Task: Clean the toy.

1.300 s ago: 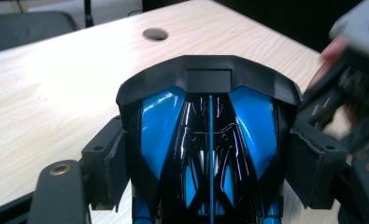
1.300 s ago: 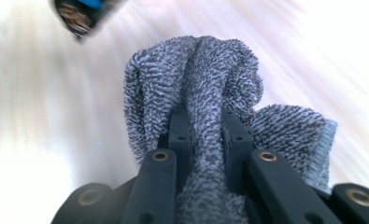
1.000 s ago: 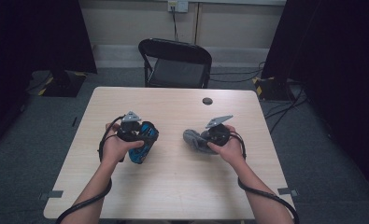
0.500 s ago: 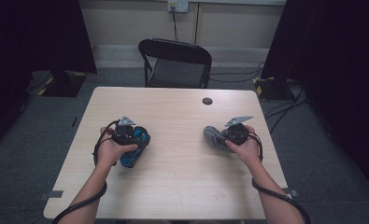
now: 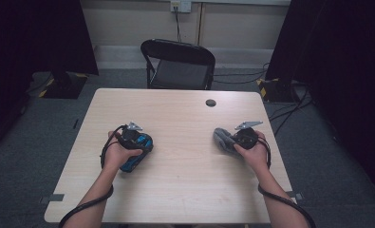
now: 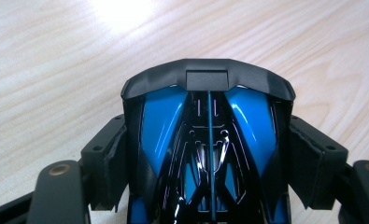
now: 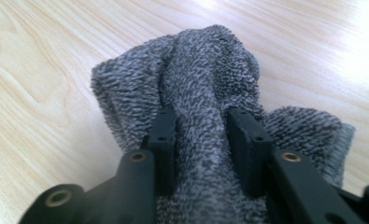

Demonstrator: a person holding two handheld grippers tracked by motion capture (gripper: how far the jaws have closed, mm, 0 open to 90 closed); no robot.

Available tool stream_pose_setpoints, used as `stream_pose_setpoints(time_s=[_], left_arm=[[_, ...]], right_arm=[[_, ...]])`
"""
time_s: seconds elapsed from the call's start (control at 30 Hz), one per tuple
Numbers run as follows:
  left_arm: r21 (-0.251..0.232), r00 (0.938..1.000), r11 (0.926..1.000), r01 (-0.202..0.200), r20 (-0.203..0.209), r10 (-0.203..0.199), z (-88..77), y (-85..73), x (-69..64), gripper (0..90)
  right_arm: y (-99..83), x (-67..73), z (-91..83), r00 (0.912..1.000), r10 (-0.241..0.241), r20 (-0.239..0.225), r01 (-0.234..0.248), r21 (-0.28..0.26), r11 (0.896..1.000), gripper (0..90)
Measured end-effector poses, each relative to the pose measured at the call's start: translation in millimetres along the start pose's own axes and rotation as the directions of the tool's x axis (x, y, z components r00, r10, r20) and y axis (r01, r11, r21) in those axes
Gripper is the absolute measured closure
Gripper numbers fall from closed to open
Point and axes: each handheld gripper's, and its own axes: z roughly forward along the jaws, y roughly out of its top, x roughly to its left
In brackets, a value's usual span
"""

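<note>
A glossy blue-and-black toy car (image 6: 247, 112) sits between the pads of my left gripper (image 6: 210, 140), which is shut on its sides. From above, the car (image 5: 132, 160) is low over the left half of the table (image 5: 185, 118), under my left gripper (image 5: 137, 141). My right gripper (image 7: 201, 121) holds a raised fold of a grey terry cloth (image 7: 205, 60) that lies on the wood. Its jaws have just been opening, and the fold is still pinched between the pads. From above, the cloth (image 5: 221, 137) lies at the right, just left of the right gripper (image 5: 233, 140).
A small black round cap (image 5: 210, 102) is set in the tabletop at the far right. A black folding chair (image 5: 178, 61) stands behind the table's far edge. Cables run over the floor at the right.
My right hand has carried the grey cloth to the right, away from the left hand. The left hand with the car has sunk slightly toward the table.
</note>
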Motion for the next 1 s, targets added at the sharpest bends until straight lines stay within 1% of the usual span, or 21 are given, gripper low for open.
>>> stream_pose_setpoints(time_s=[0.07,0.17,0.23,0.33,0.37,0.43,0.47,0.53,0.57,0.6,0.63,0.67,0.7,0.73,0.8,0.93,1.0], left_arm=[[0.004,1.0000,1.0000,-0.002,-0.005,0.002,2.2,-0.5,-0.9,25.1],[-0.007,0.9998,0.9999,0.012,-0.013,-0.013,4.4,-1.8,-0.5,25.0],[-0.001,1.0000,1.0000,0.007,-0.006,-0.007,6.2,-3.0,-0.5,24.9],[0.003,0.9998,0.9998,-0.018,-0.011,0.018,8.7,-5.1,-1.8,24.5],[0.005,0.9998,0.9999,-0.017,-0.010,0.017,8.5,-4.9,-1.8,24.5],[0.008,0.9998,0.9998,-0.018,-0.013,0.018,8.0,-4.7,-2.1,24.5],[0.014,0.9996,0.9996,-0.025,-0.016,0.025,7.3,-4.4,-2.0,24.4],[0.015,0.9998,0.9998,-0.014,-0.016,0.015,6.1,-3.7,-2.2,22.4],[0.011,0.9998,0.9999,0.008,-0.017,-0.008,4.5,-2.3,-2.4,19.6],[0.016,0.9997,0.9998,0.014,-0.021,-0.014,2.4,-0.7,-2.3,17.8],[0.014,0.9997,0.9999,0.007,-0.022,-0.007,0.2,1.0,-2.4,16.5],[0.010,0.9999,0.9999,0.003,-0.012,-0.003,-2.3,2.9,-2.5,16.2],[0.007,1.0000,0.9999,0.008,-0.005,-0.008,-4.7,4.5,-2.7,15.7],[0.006,1.0000,1.0000,0.004,-0.006,-0.004,-6.7,5.7,-2.9,15.6],[-0.021,1.0000,0.9998,0.004,0.007,-0.004,-11.3,8.3,-4.6,15.7],[-0.046,0.9994,0.9989,0.004,0.035,-0.002,-17.9,12.8,-11.2,15.6],[-0.060,0.9987,0.9982,0.005,0.051,-0.002,-20.9,15.1,-16.5,15.6]], right_arm=[[-0.8,-0.8,-0.7,1.0000,0.003,0.003,-0.003,-0.002,1.000,59.0],[-2.0,-2.1,-2.1,0.9999,0.012,0.005,-0.012,-0.008,1.000,53.1],[-2.1,-2.4,-3.7,0.9999,0.006,0.016,-0.005,-0.005,1.000,50.0],[-1.1,-3.6,-7.1,0.9997,0.018,0.019,-0.017,-0.028,0.999,46.7],[-0.2,-3.7,-8.6,0.9995,0.021,0.024,-0.020,-0.035,0.999,45.4],[1.5,-3.9,-11.6,0.9998,0.016,0.015,-0.015,-0.050,0.999,44.5],[2.4,-3.4,-13.0,0.9997,0.013,0.021,-0.012,-0.050,0.999,42.5],[4.1,-2.8,-14.9,0.9997,0.019,0.016,-0.017,-0.063,0.998,39.3],[5.0,-2.4,-16.2,0.9996,0.026,0.014,-0.025,-0.072,0.997,38.0],[6.1,-2.0,-17.3,0.9996,0.026,0.011,-0.025,-0.079,0.997,37.3],[7.0,-1.2,-18.1,0.9997,0.022,0.012,-0.021,-0.080,0.997,36.3],[7.8,-0.8,-18.8,0.9998,0.018,0.011,-0.017,-0.085,0.996,35.1],[8.7,-0.2,-19.6,0.9998,0.018,0.009,-0.017,-0.087,0.996,33.6],[9.6,0.6,-20.3,0.9998,0.018,0.006,-0.017,-0.091,0.996,33.0],[11.4,2.3,-21.6,0.9999,0.015,-0.004,-0.015,-0.102,0.995,32.0],[17.1,10.1,-23.6,0.9997,-0.002,-0.025,0.000,-0.100,0.995,28.9],[19.3,13.8,-24.0,0.9993,-0.014,-0.034,0.010,-0.101,0.995,28.1]])
